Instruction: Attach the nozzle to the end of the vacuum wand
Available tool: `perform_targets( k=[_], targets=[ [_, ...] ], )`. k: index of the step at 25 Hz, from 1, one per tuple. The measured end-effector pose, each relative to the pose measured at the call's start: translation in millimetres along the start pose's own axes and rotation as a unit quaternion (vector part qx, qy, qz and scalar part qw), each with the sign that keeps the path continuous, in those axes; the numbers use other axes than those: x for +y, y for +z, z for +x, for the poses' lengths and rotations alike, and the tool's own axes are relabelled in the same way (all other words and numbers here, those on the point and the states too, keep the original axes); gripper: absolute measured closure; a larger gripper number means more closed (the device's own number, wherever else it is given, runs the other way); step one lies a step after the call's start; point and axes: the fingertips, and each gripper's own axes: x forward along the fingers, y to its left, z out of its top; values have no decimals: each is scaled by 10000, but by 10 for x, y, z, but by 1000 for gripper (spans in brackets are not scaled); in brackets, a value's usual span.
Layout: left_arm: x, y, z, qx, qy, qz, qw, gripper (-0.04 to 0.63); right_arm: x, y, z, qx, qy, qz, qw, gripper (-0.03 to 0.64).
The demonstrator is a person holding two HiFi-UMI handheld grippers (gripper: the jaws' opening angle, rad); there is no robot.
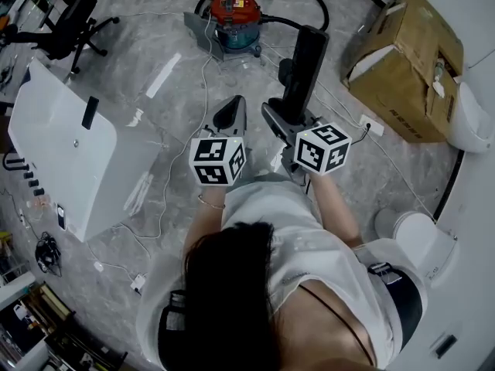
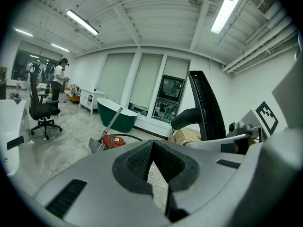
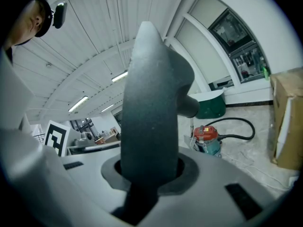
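My right gripper (image 1: pixel 288 119) is shut on the lower end of a long black nozzle (image 1: pixel 305 66), which stands up out of its jaws and carries a round side spout (image 3: pixel 151 122). My left gripper (image 1: pixel 230 114) hangs beside it on the left, shut with nothing between its pads (image 2: pixel 154 167). Farther ahead on the floor stands the red and teal vacuum cleaner (image 1: pixel 236 18) with a black hose. A silver wand (image 2: pixel 110 126) leans up from beside the vacuum (image 2: pixel 112 141). From the left gripper view the nozzle (image 2: pixel 206 108) rises at the right.
An open cardboard box (image 1: pixel 410 64) sits on the floor at the right. A white table (image 1: pixel 62 153) and an office chair (image 1: pixel 66 18) are at the left. White cables trail across the grey floor. A dark green tub (image 3: pixel 210 105) stands behind the vacuum (image 3: pixel 207 137).
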Motion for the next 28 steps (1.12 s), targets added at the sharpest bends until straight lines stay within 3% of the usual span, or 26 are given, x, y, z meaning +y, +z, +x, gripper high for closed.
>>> perform_targets(
  k=[13,28],
  targets=[
    [275,237,432,56,-153,73,9998,592,-210,231,431,43,-58,89,9999,526],
    [1077,542,926,186,-191,82,9996,592,-375,573,1308,100,-160,173,9997,528]
  ],
)
